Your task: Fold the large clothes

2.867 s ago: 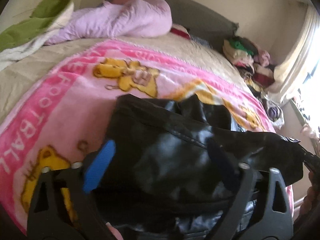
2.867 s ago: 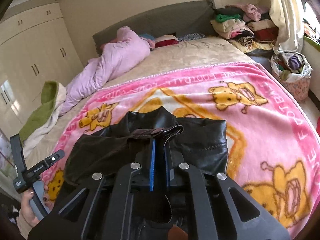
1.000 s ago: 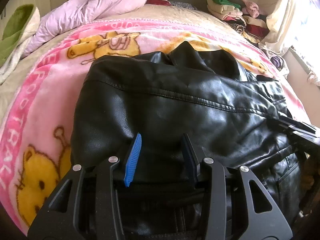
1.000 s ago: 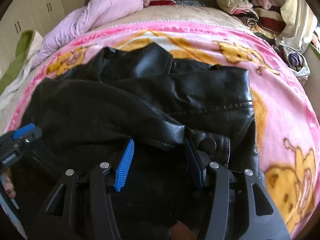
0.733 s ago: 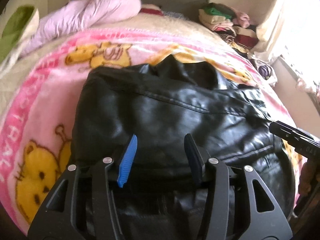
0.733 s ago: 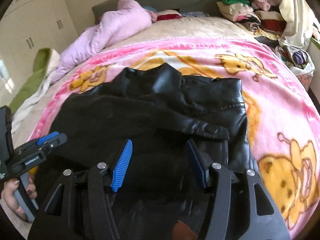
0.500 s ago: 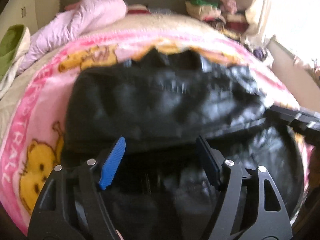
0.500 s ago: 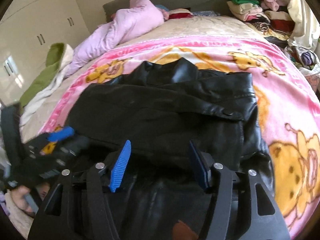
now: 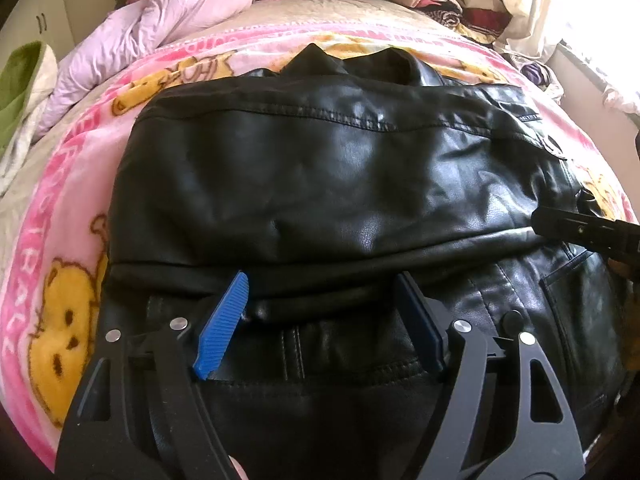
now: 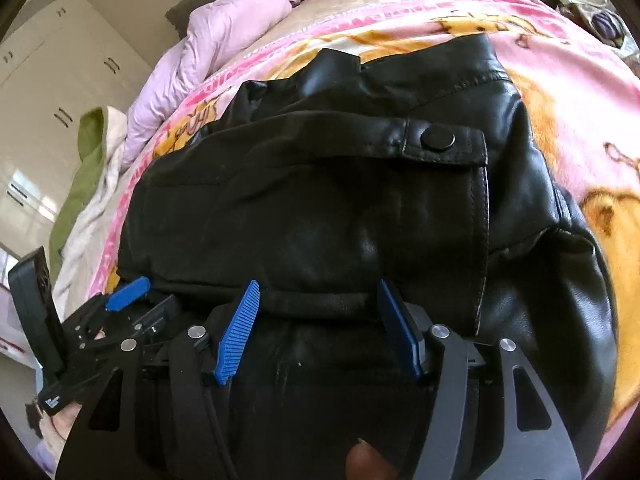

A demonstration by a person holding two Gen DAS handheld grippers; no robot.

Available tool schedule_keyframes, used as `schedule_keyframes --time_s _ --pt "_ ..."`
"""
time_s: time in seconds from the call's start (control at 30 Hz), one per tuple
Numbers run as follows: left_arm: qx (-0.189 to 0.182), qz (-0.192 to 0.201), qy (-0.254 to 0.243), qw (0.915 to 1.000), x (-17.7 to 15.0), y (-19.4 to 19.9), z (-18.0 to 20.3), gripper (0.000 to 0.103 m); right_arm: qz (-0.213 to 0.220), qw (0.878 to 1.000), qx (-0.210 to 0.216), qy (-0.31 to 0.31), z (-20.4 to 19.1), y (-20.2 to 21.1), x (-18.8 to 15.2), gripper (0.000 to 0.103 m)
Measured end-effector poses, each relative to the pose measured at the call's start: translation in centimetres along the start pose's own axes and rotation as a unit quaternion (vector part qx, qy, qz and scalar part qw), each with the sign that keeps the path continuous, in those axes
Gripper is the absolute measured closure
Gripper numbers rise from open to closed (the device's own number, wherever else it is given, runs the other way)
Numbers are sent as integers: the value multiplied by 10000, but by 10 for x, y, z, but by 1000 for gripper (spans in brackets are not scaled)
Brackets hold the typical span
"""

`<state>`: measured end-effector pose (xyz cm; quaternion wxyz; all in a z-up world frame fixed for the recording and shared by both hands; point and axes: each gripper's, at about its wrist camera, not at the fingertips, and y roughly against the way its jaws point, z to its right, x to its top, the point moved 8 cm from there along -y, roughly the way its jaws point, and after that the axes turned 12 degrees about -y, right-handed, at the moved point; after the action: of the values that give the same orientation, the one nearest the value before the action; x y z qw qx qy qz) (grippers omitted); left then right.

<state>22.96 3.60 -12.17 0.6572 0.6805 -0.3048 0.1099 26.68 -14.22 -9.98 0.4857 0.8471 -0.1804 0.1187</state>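
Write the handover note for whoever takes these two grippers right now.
Left gripper: fingers have just been opening, nothing pinched, over the near edge of the folded flap.
Right gripper: open, fingers astride the same edge, not pressing.
Black leather jacket: on the pink blanket, collar far, sleeve with snap tab laid across.
Done: sleeves in, one fold over.
Left: probably one more fold, then tidy.

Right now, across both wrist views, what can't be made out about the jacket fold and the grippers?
- Black leather jacket, near hem: both views, covered by the gripper frames and cut off by the bottom edge.
- Right gripper in the left wrist view: only a dark tip at the right edge.
- Left gripper in the right wrist view: one blue pad shows; the rest is behind the frame.
- Pink blanket lettering: too warped to read.
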Motion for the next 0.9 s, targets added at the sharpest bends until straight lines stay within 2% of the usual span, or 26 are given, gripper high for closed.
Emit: schedule_keyframes --time_s 0.23,0.33,0.47,0.57,0.73,0.9 --pt "-84 129 51 9999 2 4 -1 33 461 9987 47 197 -5 32 -2 42" --pt "-153 240 111 9995 4 10 -2 30 679 9972 124 279 -6 50 -3 32" --pt "-216 365 153 9990 5 18 -2 15 901 9954 216 263 0 74 -6 23" --pt "-132 375 189 9990 3 20 -3 11 992 9944 265 233 4 84 -8 16" --pt "-183 549 440 9974 1 32 -11 10 1228 9916 325 244 9 101 -14 11" --pt "-259 744 594 9951 1 51 -13 10 1482 9882 200 339 14 117 -21 9"
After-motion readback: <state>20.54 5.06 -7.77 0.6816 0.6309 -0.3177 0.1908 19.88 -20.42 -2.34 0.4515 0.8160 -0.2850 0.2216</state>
